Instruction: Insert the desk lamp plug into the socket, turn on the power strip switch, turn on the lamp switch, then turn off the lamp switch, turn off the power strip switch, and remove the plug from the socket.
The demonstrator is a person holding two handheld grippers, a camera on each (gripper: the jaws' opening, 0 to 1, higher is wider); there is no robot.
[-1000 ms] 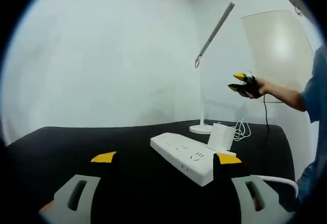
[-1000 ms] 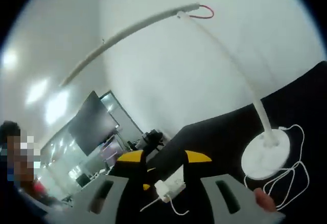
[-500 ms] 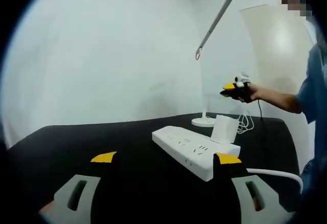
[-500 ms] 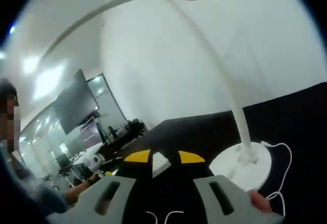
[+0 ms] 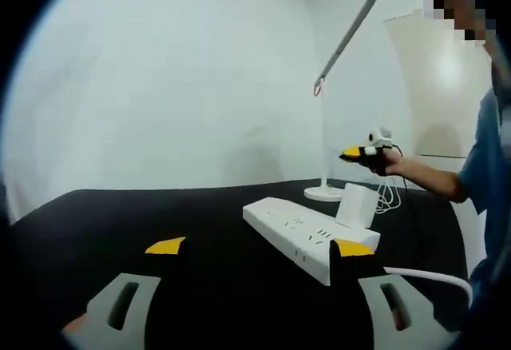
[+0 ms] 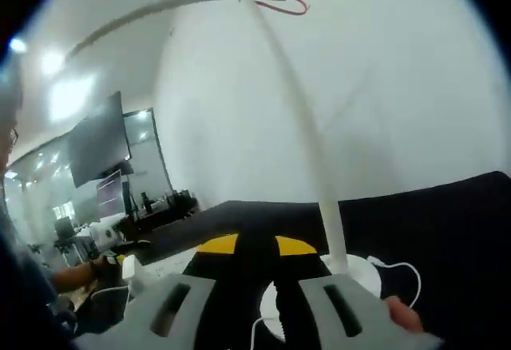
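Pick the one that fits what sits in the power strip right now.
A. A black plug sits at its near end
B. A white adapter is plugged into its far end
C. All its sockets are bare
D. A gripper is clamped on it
B: in the left gripper view a white adapter stands upright in the far end of the power strip, with no gripper touching the strip.

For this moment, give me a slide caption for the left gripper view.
Open left claw faces white power strip; desk lamp behind.
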